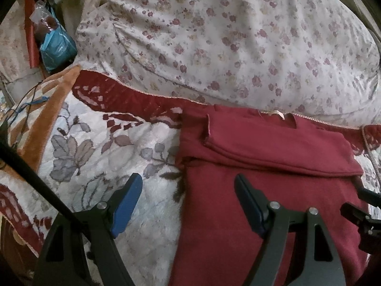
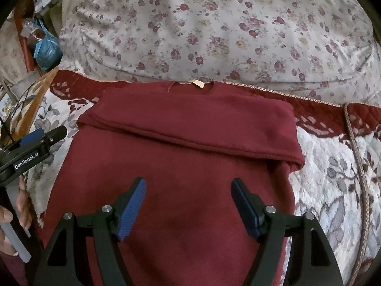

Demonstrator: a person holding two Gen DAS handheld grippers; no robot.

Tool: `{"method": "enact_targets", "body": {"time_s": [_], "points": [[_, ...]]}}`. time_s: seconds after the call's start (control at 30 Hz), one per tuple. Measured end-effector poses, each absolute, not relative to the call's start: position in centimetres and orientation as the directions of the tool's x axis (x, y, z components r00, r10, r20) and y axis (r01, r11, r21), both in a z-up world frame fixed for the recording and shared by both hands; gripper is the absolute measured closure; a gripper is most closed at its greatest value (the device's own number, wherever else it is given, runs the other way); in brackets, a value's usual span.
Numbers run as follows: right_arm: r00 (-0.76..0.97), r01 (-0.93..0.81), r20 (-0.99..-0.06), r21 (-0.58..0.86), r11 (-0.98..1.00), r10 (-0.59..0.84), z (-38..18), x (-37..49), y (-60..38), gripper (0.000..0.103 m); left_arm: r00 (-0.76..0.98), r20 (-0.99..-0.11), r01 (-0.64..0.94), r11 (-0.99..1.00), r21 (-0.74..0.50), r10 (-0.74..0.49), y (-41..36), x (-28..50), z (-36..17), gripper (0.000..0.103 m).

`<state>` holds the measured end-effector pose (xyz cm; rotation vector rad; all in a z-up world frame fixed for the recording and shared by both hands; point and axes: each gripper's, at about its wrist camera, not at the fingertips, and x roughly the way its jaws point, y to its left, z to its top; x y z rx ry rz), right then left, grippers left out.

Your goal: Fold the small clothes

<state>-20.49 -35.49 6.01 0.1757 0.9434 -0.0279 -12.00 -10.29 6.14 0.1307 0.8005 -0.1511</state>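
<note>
The red top was partly folded, and more folding was left.

Closest to me, the right gripper hung over the near part of the red top with its blue fingers spread wide, holding nothing. The left gripper was wide too and empty, over the top's left edge. The top lay flat on the flowery blanket. Its sides looked tucked in, and a sleeve lay folded across the chest. I think the bottom half was not folded up yet. Farther back sat the neck tag, then a big flowery pillow.
</note>
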Motion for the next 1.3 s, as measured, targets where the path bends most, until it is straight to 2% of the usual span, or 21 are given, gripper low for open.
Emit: {"method": "enact_targets", "body": {"time_s": [0.7, 0.97, 1.1, 1.3], "points": [[0.574, 0.120, -0.818, 0.129, 0.984, 0.037, 6.0, -23.5, -35.0, 0.023, 0.664, -0.744, 0.176, 0.983, 0.060, -0.074, -9.6, -14.7, 4.7, 0.024], [0.570, 0.157, -0.822, 0.102, 0.982, -0.006, 6.0, -23.7, -35.7, 0.019, 0.643, -0.758, 0.212, 0.977, 0.039, -0.109, -10.0, -14.6, 3.9, 0.024], [0.558, 0.183, -0.830, 0.106, 0.977, -0.015, 5.8, -23.9, -36.2, 0.019, 0.647, -0.755, 0.208, 0.977, 0.040, -0.106, -10.2, -14.5, 3.7, 0.018], [0.559, 0.201, -0.828, 0.087, 0.976, -0.041, 6.0, -24.3, -36.7, 0.017, 0.636, -0.763, 0.207, 0.978, 0.028, -0.113, -10.2, -14.5, 3.5, 0.018]]}}
